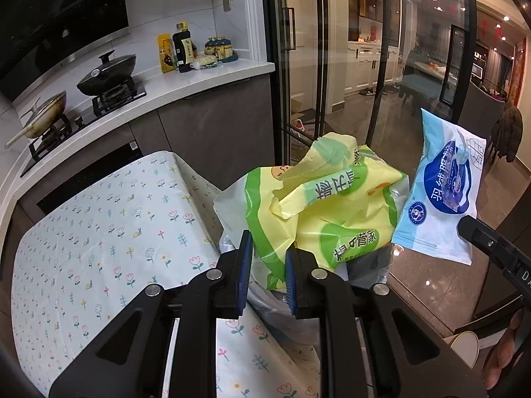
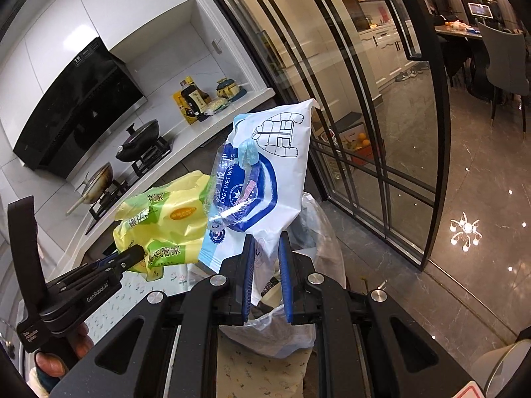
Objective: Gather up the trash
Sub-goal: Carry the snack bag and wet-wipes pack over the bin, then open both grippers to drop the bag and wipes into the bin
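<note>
My left gripper (image 1: 268, 267) is shut on a crumpled yellow-green wrapper (image 1: 318, 205), held over a bin lined with a clear bag (image 1: 285, 301). My right gripper (image 2: 267, 270) is shut on the lower edge of a blue-white wet-wipes pack (image 2: 265, 179), held upright above the bin bag (image 2: 292, 325). The wipes pack (image 1: 441, 192) shows at the right of the left wrist view, beside the wrapper. The wrapper (image 2: 159, 222) and left gripper (image 2: 131, 258) show at the left of the right wrist view.
A table with a floral cloth (image 1: 99, 238) stands left of the bin. Behind it is a kitchen counter (image 1: 186, 89) with a stove, pans and bottles. Glass sliding doors (image 1: 332, 66) stand behind the bin. A paper cup (image 1: 464, 348) is at the lower right.
</note>
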Tool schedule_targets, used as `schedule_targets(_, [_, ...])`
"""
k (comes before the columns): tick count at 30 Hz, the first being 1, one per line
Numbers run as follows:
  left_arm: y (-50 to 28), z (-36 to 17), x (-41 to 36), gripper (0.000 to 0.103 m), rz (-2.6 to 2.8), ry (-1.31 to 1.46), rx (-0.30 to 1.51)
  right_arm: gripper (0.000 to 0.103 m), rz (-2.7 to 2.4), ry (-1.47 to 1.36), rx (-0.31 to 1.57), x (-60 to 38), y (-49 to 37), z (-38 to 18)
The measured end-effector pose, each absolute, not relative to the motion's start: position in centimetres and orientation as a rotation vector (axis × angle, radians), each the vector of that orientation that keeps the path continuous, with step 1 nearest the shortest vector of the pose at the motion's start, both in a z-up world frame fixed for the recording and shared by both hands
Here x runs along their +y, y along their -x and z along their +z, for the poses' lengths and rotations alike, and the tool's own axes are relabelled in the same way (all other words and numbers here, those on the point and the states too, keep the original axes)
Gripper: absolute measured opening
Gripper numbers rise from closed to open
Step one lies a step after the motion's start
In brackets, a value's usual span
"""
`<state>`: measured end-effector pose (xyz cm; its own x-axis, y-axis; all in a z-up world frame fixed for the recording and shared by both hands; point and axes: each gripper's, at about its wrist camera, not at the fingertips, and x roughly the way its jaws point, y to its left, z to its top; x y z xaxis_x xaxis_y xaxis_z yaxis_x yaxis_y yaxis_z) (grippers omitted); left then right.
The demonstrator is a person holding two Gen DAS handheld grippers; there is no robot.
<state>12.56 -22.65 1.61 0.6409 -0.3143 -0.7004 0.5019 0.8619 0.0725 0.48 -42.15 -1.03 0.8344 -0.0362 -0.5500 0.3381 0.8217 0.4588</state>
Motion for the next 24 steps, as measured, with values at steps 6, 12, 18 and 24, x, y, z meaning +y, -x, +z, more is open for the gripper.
schedule_targets(6, [-13.4,0.6,-23.5,0.018,-0.457,-0.282,0.765,0.014,-0.210,-0.568,0.575,-42.3,-1.4,-1.8])
schedule_targets(12, [-14.5,-0.8,-23.8,0.020,-0.443,-0.290,0.794,0.014,-0.202,-0.565,0.611,-41.9,-3.0,-3.2])
schedule_targets(18, [-15.6,-1.8,-23.3,0.027,-0.417,-0.280,0.805,0.015,-0.186,-0.562,0.659,-41.3,-5.4,-4.7])
schedule_targets(24, [-16.4,-2.2,-22.4,0.057,-0.380,-0.261,0.801,0.024,-0.198,-0.554,0.686,-40.6,-7.4,-5.5])
